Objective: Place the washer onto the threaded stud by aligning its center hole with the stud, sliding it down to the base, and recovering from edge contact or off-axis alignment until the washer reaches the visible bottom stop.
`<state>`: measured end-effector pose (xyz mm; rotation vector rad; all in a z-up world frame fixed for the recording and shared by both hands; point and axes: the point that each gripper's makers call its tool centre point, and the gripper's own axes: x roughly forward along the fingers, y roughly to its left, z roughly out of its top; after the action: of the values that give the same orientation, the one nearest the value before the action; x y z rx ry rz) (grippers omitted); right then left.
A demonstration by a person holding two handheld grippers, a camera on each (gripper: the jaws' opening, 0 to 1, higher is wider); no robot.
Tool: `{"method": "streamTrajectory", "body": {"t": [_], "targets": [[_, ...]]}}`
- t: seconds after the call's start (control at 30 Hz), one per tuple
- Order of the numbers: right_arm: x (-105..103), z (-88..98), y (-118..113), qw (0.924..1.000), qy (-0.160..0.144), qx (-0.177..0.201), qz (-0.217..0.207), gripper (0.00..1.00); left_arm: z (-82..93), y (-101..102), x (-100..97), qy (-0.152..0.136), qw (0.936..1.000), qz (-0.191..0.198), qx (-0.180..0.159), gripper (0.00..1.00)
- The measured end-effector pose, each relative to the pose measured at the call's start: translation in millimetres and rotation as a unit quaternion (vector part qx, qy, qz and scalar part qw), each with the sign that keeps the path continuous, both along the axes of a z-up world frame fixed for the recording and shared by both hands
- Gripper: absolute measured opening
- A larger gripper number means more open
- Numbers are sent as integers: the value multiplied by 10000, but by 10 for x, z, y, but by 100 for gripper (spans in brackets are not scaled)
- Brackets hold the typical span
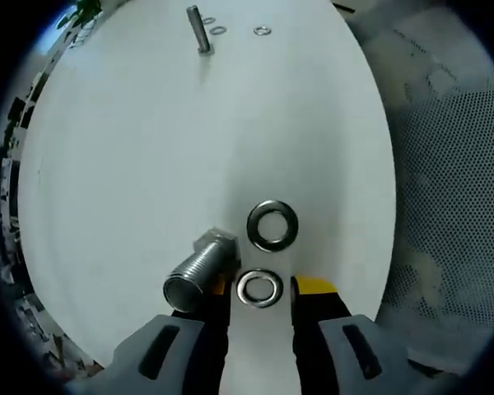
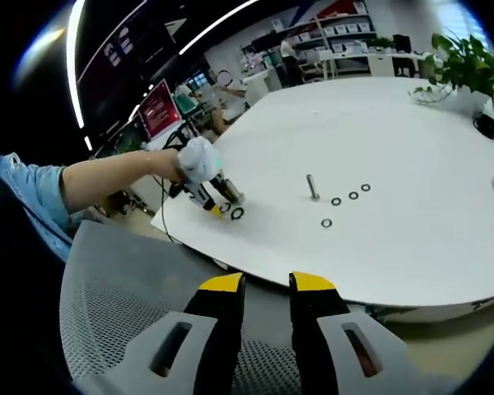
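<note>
While my left gripper straddles a washer, jaws apart, bolt beside, right gripper parted, empty.

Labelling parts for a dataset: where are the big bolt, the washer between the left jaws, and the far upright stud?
big bolt (image 1: 199,273), left gripper view, threaded shank.
washer (image 1: 259,289), left gripper view, ring's near rim.
upright stud (image 1: 199,31), left gripper view, mid-shaft.

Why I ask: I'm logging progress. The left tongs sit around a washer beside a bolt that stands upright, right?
Not quite. In the left gripper view the bolt lies on its side; the left tongs do sit around a washer beside it.
</note>
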<state>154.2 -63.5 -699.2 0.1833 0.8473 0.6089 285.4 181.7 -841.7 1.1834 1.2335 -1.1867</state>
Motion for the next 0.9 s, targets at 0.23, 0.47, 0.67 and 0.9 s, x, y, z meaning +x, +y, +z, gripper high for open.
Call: {"method": "streamTrajectory", "body": {"t": [0.23, 0.47, 0.67, 0.9], "targets": [[-16, -12, 9, 10000, 32, -31, 58, 24, 13, 14, 28, 22, 10000, -65, 6, 23], [-18, -13, 16, 10000, 34, -24, 86, 24, 37, 15, 69, 54, 9980, 275, -561, 17], [-19, -6, 20, 10000, 19, -4, 88, 24, 48, 5, 41, 199, 9915, 790, -1009, 20], [-27, -1, 32, 9999, 20, 18, 126, 24, 18, 216, 52, 14, 9958, 534, -741, 25]]}}
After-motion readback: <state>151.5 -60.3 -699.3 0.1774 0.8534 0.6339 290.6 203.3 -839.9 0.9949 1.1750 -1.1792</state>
